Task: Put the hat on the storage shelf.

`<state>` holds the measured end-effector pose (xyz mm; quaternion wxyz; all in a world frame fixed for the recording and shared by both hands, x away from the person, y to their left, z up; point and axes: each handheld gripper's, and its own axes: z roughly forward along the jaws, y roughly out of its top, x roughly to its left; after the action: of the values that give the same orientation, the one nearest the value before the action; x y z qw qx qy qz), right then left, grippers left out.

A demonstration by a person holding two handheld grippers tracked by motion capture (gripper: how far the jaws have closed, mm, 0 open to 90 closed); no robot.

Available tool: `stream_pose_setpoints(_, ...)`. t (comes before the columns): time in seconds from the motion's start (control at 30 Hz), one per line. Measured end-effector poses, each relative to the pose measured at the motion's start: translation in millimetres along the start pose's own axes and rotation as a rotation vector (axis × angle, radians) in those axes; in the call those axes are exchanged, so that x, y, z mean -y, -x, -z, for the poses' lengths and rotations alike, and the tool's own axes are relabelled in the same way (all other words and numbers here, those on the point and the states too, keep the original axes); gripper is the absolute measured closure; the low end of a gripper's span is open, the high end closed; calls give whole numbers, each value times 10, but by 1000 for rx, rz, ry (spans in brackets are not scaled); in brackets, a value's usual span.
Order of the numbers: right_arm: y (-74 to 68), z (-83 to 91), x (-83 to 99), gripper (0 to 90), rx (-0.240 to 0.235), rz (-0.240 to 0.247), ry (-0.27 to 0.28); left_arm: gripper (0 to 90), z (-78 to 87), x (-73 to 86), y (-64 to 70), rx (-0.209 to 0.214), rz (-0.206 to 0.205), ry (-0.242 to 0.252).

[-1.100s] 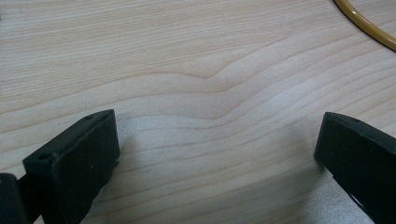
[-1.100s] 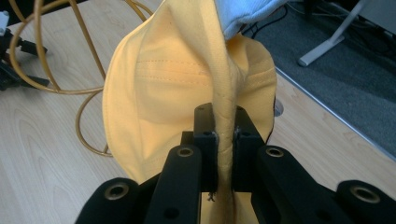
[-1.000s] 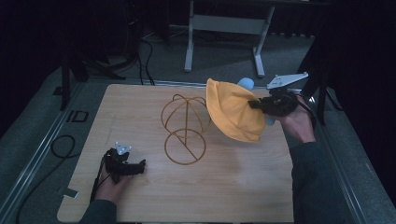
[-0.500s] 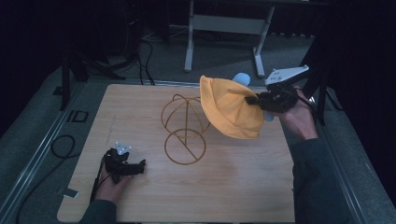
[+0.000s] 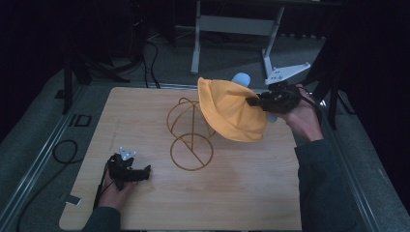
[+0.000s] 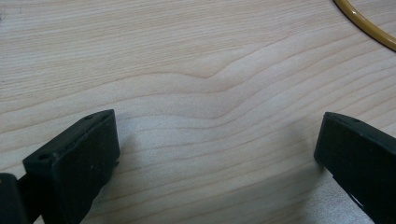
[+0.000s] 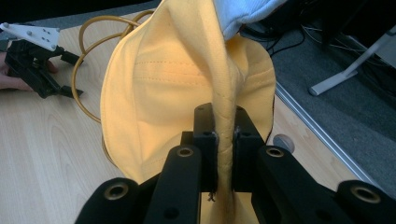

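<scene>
Aloft, right gripper pinches yellow hat (brim).

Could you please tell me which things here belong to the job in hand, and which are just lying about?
In the job:
yellow hat, pinched at its brim by the right gripper
wire stand

Lying about:
floor cables
metal frame legs
left gripper, open, idle on the table

Dark lab: floor cables, rig stand
</scene>
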<state>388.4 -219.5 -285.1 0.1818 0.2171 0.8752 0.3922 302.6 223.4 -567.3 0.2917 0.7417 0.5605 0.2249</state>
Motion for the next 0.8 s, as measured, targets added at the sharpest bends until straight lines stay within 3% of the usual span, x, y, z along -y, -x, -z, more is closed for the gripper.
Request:
stream_pose_setpoints(0.37, -41, -110, -139, 843, -16, 7, 4, 2, 0, 0, 0, 0, 0, 0)
stream_pose_setpoints(0.8, -165, -298, -351, 838, -39, 48, -13, 1, -1, 0, 1, 0, 1, 1)
